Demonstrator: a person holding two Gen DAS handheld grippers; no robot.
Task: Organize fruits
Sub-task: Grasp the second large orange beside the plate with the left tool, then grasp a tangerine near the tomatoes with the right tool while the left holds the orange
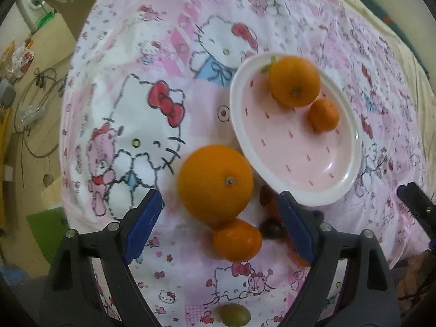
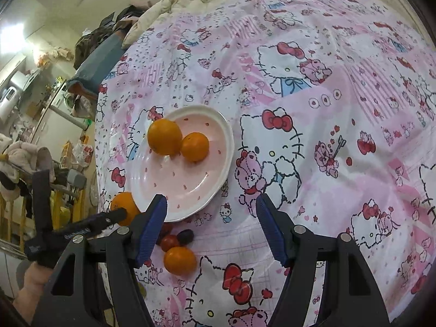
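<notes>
A pink plate (image 1: 299, 163) (image 2: 190, 185) lies on the Hello Kitty cloth and holds a large orange (image 1: 295, 80) (image 2: 164, 136) and a small one (image 1: 324, 115) (image 2: 195, 147). A big orange (image 1: 215, 182) (image 2: 124, 204) lies on the cloth beside the plate, just ahead of my open, empty left gripper (image 1: 220, 215). A small orange (image 1: 237, 239) (image 2: 179, 260), dark grapes (image 1: 272, 229) (image 2: 185, 235), a red tomato (image 2: 169, 242) and a green grape (image 1: 235, 314) lie near it. My right gripper (image 2: 211, 229) is open and empty, hovering by the plate's near edge.
The right gripper's black finger shows at the right edge of the left wrist view (image 1: 417, 201). The left gripper's black body (image 2: 81, 226) shows at the lower left of the right wrist view. The cloth's edge drops off to the left, with room clutter and a washing machine (image 1: 35, 0) beyond.
</notes>
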